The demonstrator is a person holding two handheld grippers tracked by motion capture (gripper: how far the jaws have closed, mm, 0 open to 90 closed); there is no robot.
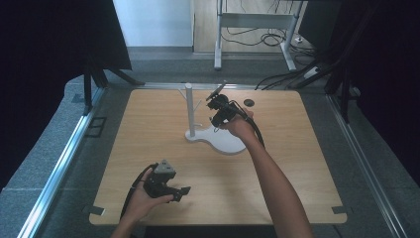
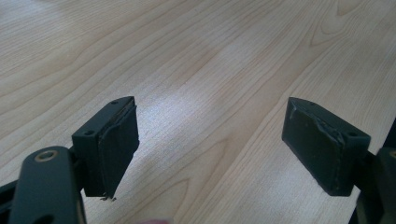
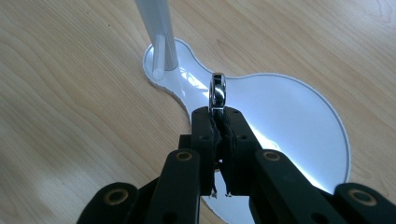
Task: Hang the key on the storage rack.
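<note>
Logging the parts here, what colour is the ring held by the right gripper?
Shiny silver metal ring, clearest in the right gripper view.

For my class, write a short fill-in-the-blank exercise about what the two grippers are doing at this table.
1. The right gripper is shut on a shiny metal ____.
2. The left gripper has its jaws ____ over bare wood.
3. The white stand has an upright ____ rising from its base.
4. The stand rests on a ____ table.

Missing words: ring; open; post; wooden
</note>
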